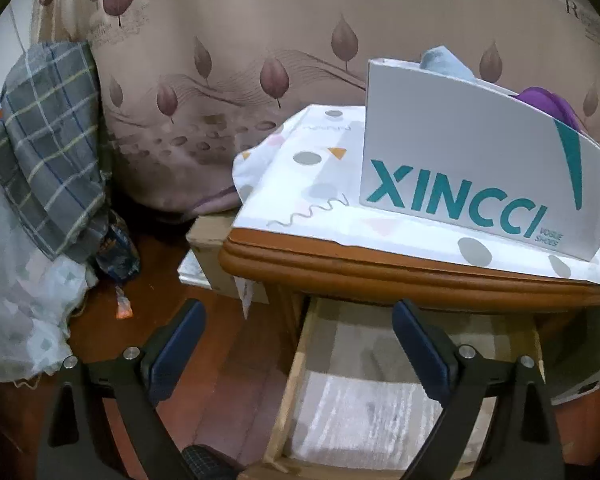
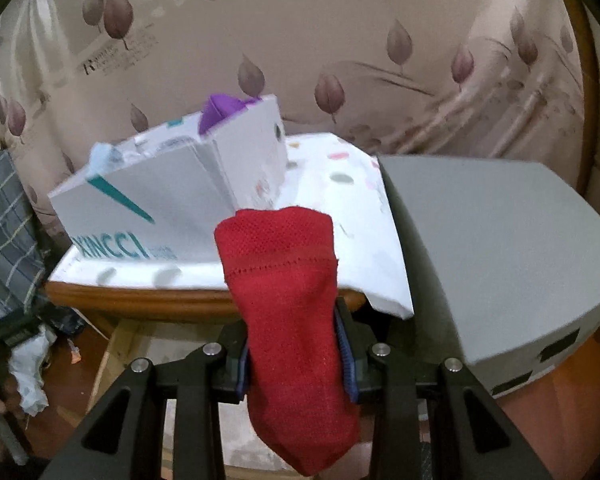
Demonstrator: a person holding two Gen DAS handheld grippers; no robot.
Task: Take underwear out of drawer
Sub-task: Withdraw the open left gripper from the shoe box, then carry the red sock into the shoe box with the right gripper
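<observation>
My right gripper [image 2: 294, 354] is shut on a folded piece of red mesh underwear [image 2: 288, 280], which stands up between the blue pads and hangs below them, above the pulled-out wooden drawer [image 2: 112, 344]. In the left wrist view the drawer [image 1: 296, 364] is open under the table, lined with pale paper, and no clothing shows in the visible part. My left gripper [image 1: 300, 340] is open wide over the drawer's left rail, nothing between its blue pads [image 1: 176, 344].
A white XINCCI shoe box [image 1: 460, 168] with purple [image 1: 548, 104] and light blue cloth in it stands on the cloth-covered wooden table [image 1: 380, 264]. A grey box [image 2: 500, 252] lies at the right. Plaid fabric [image 1: 48, 140] and a cardboard box [image 1: 216, 248] crowd the left floor.
</observation>
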